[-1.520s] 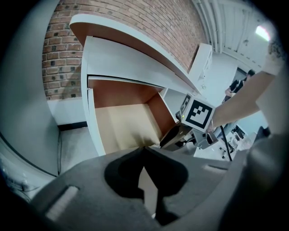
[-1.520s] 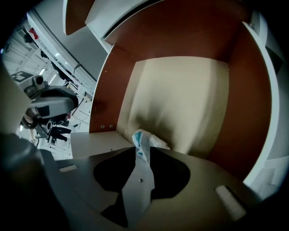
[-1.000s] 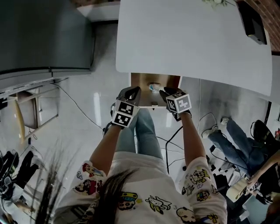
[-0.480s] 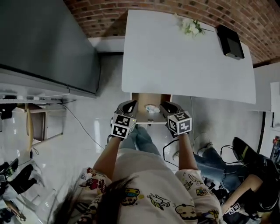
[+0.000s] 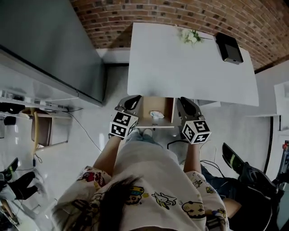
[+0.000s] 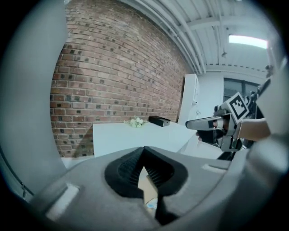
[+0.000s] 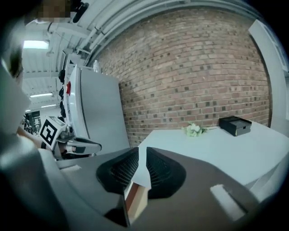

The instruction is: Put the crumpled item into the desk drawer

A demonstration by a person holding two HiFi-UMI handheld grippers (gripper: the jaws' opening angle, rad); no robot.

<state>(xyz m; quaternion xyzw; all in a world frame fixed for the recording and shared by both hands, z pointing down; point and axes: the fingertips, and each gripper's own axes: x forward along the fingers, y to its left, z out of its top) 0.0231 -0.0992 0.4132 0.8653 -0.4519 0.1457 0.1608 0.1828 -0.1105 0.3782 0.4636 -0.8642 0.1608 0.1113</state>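
Observation:
The crumpled item (image 5: 156,114), a small white and pale blue wad, lies inside the open wooden drawer (image 5: 144,106) under the near edge of the white desk (image 5: 189,63). My left gripper (image 5: 130,103) hovers at the drawer's left side, its pads touching at the tip and holding nothing. My right gripper (image 5: 187,104) hovers at the drawer's right side, pads a thin slit apart and empty. In the left gripper view, the left gripper (image 6: 144,155) points over the drawer (image 6: 149,189), with a bit of the item (image 6: 151,206) showing. The right gripper (image 7: 142,155) looks over the drawer's wall (image 7: 135,198).
White flowers (image 5: 188,36) and a black box (image 5: 229,47) sit at the desk's far edge by the brick wall (image 5: 180,11). A tall grey cabinet (image 5: 40,45) stands to the left. Cables and a person's legs are on the floor at the right.
Both grippers have drawn apart from the drawer's middle to its two sides. The crumpled item, near the right gripper's tips before, now lies alone in the drawer. The head view has tilted toward the wall.

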